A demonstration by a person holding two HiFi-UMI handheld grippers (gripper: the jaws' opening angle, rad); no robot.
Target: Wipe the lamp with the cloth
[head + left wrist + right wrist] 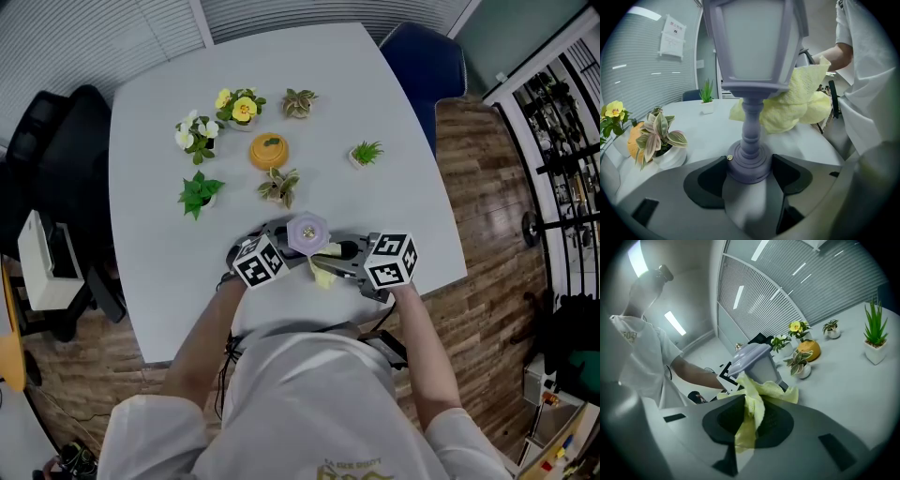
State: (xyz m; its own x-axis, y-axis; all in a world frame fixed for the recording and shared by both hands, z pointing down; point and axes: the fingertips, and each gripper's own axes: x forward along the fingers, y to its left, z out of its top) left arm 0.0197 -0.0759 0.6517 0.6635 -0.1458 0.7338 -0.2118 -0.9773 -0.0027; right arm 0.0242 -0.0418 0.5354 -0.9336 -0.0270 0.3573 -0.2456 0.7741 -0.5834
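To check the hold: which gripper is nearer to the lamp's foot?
Left. The left gripper has its jaws shut on the lamp foot; the right gripper holds the cloth higher, at the lamp head.

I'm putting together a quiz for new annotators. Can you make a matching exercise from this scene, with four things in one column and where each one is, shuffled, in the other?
Things
1. lamp
2. cloth
3. orange ornament
4. spiky green plant

Places
A. pinched in the right tongs
B. rightmost of the potted plants
C. base held between the left tongs
D. ringed by the potted plants

Pairs: 1-C, 2-A, 3-D, 4-B
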